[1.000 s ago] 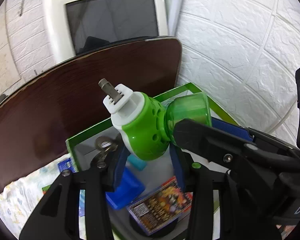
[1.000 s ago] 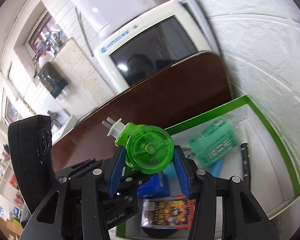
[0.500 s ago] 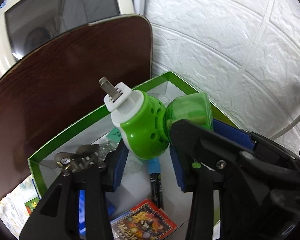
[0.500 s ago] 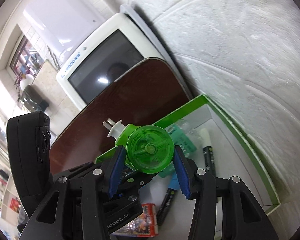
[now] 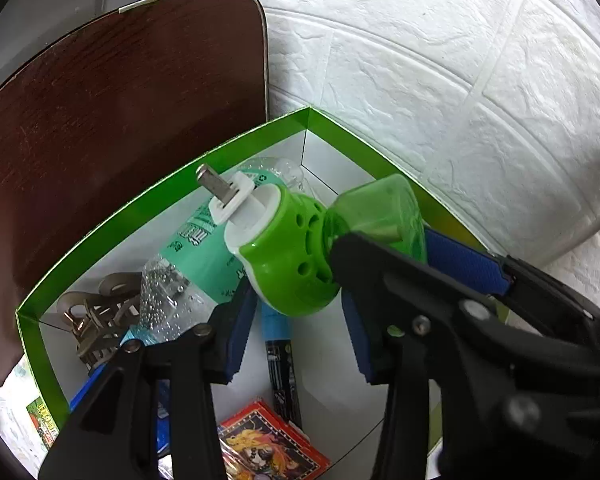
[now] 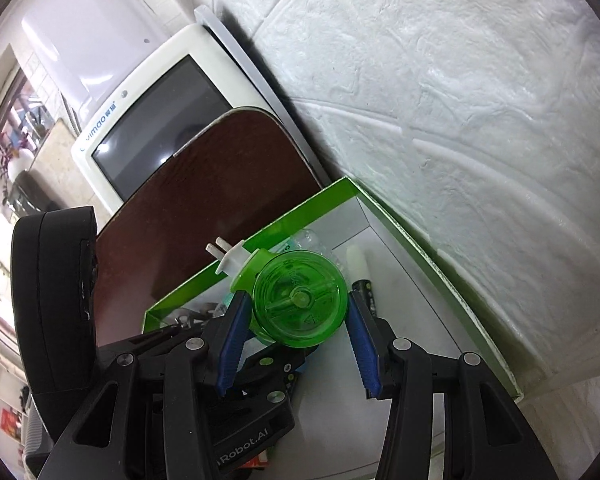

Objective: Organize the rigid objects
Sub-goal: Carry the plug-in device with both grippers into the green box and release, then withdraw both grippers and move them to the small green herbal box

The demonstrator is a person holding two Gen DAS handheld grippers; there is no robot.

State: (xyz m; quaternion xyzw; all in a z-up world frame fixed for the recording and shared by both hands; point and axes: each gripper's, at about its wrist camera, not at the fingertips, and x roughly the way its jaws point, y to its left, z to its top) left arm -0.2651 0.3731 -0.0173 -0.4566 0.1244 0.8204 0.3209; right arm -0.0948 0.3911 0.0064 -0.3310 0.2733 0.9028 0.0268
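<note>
Plug-in device: one green and white mosquito-repellent heater (image 5: 288, 256) with a clear green bottle screwed on, held in the air above the open box; its two metal prongs (image 5: 214, 188) point up and away from the fingers.
Right gripper (image 6: 296, 320): its two blue pads clamp the round green bottle (image 6: 300, 300), one on each side.
Left gripper (image 5: 296, 328): jaws opening; the heater's green body sits between the two blue pads, the left pad at its lower edge, the right pad apart from it.
Box (image 5: 172, 184): one green-rimmed cardboard box, white inside, directly below both pairs of fingers.
Inside the box: one clear plastic bottle (image 5: 196, 252) with a teal label, beyond the left fingers; one grey metal clip (image 5: 100, 320), left of the left fingers; two markers (image 6: 362, 276), one with a pale cap past the right fingertip; one colourful card pack (image 5: 268, 448) under the left fingers.
Table (image 5: 100, 120): one dark wood tabletop, beyond the box.
Monitor (image 6: 152, 120): one cream screen, behind the table.
Wall (image 6: 460, 120): white embossed brick, right of the box.
</note>
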